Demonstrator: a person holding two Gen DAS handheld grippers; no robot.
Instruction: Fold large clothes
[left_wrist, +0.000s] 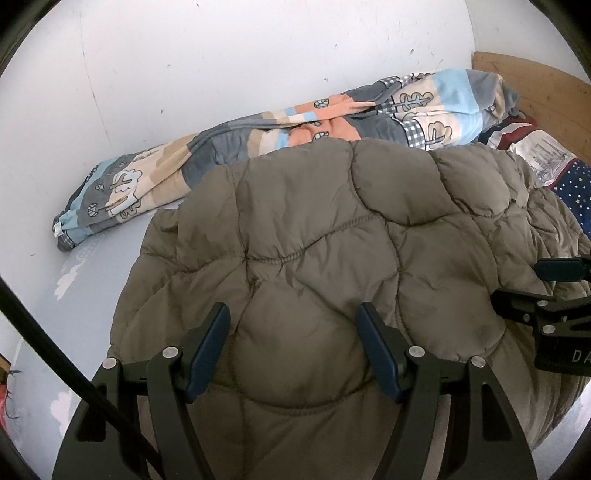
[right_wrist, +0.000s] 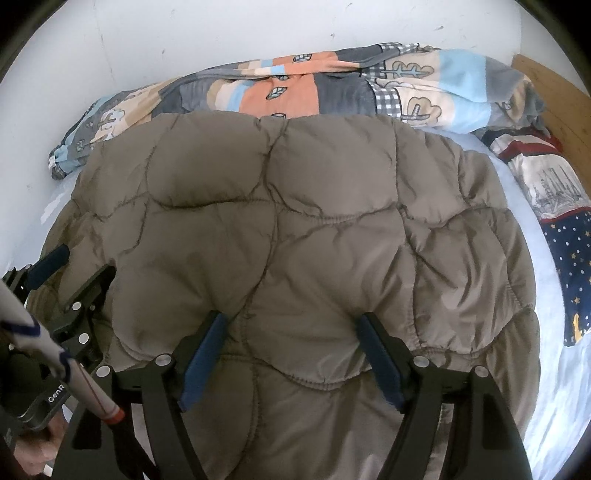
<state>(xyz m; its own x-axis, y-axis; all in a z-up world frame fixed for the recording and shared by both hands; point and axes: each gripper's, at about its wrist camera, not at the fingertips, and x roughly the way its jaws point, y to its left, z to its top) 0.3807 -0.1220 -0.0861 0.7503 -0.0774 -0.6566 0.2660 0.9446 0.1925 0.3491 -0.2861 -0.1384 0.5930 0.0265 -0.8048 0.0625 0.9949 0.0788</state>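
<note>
On the bed (right_wrist: 554, 306), the brown padded jacket (right_wrist: 295, 229) lies spread flat for folding, and the left claw (left_wrist: 293, 350) and right claw (right_wrist: 291, 354) hover released above its near edge, probably to grasp it.

Left gripper (left_wrist: 293, 347): fingers spread wide, pointing forward. Right gripper (right_wrist: 291, 356): likewise spread, level beside the left.

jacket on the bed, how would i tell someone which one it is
On the bed, in front of the wall, lies the brown quilted jacket. Unlike the patchwork duvet behind it and the starry pillow beside it, it is plain, puffy and patternless.
</note>
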